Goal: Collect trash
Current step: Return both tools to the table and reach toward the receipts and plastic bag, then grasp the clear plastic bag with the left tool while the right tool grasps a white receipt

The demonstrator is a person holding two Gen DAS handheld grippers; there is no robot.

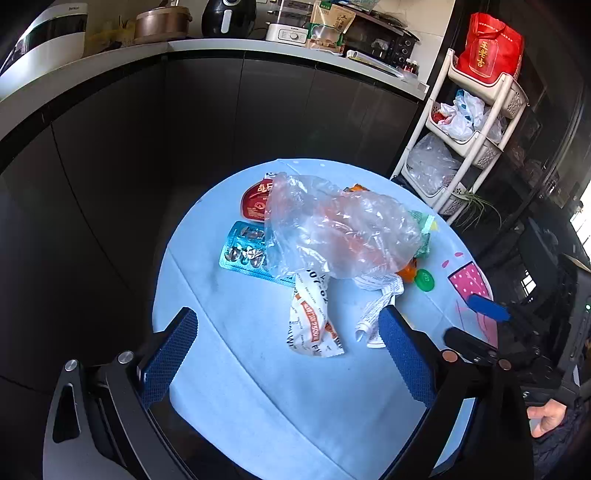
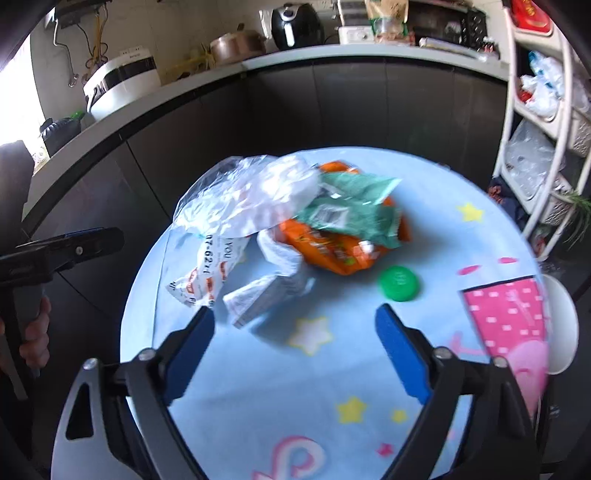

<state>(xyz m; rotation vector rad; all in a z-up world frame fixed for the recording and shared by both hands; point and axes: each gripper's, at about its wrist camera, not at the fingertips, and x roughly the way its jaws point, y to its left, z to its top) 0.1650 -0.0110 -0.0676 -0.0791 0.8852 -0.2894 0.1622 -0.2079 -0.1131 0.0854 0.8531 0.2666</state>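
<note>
On round table (image 1: 236,376): trash pile mid-top, clear bag (image 1: 332,229) draped over wrappers, blister pack (image 1: 243,251), green cap (image 2: 399,283) apart. Left gripper (image 1: 288,350) and right gripper (image 2: 295,332) both wide open, empty. Risk: bag slipping, cap rolling off. Beyond: dark cabinets, cluttered counter (image 1: 221,46), white rack (image 1: 476,122).

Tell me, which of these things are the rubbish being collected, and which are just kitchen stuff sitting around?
Rubbish on the table:
clear plastic bag
pill pack
red wrapper
white wrapper
crumpled paper
orange packet
green packet
green cap

Just lying about:
pot
air fryer
storage rack
red bag
</note>
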